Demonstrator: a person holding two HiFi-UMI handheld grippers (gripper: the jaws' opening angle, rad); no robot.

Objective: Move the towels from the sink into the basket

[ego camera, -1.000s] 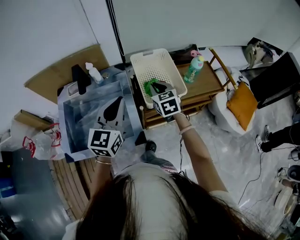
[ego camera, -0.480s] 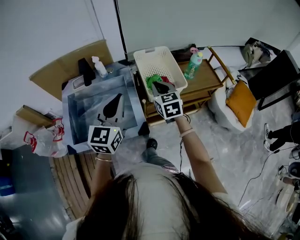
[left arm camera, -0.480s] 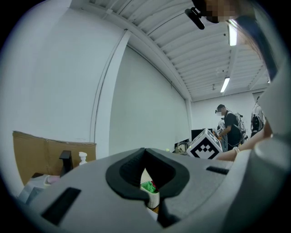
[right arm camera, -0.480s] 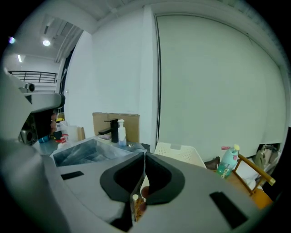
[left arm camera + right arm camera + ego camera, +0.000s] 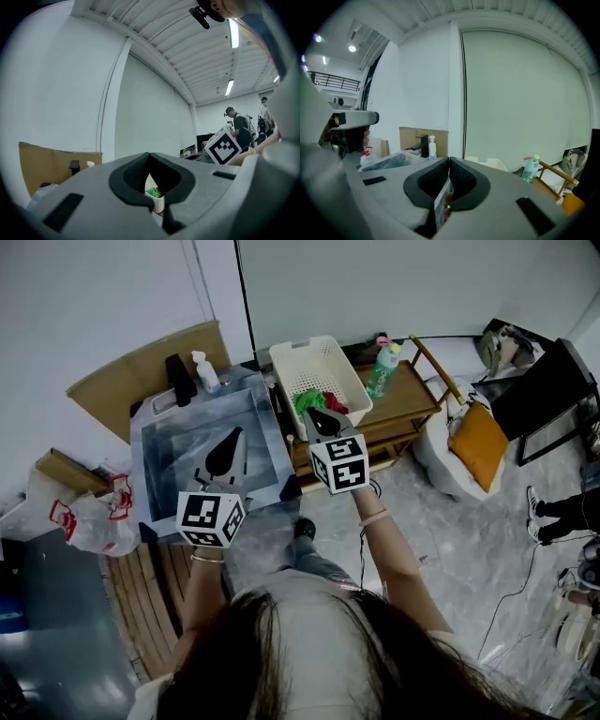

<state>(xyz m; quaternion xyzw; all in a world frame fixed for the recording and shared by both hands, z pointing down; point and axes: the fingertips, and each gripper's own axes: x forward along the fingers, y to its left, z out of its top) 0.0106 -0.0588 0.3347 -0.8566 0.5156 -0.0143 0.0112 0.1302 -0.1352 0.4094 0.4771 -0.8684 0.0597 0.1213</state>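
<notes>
**Clerk:** Where are the towels, and what condition are they in?

**Inspector:** The towels [image 5: 314, 401], one green and one red, lie bunched at the near end of the white basket [image 5: 314, 362], to the right of the sink [image 5: 178, 442]. I judge them soft, light and limp. They would sag and trail if lifted by an edge, so the best hold is a pinch on a raised fold at the middle of the bunch. Whether they are damp cannot be told.

**Clerk:** And the claws?

**Inspector:** The right gripper [image 5: 314, 415] is held just near of the basket. Its jaws have just been closing and now stand clenched with nothing between them, as its own view [image 5: 449, 161] confirms. The left gripper [image 5: 234, 437] hangs over the sink, tips also together and empty [image 5: 150, 155].

**Clerk:** Is anything left in the sink?

**Inspector:** What shows of its bed looks bare and glossy. The left gripper and its marker cube cover the near part, so I do not certify that part. By my reading the transfer is done or nearly so.

**Clerk:** What else is obscured?

**Inspector:** The basket's near wall and the right gripper hide the lower part of the bunch, so no count of towels is possible. The left gripper view shows only a sliver of green and red cloth [image 5: 153, 191] below its tips. The right gripper view shows the sink's rim, not its floor.
</notes>
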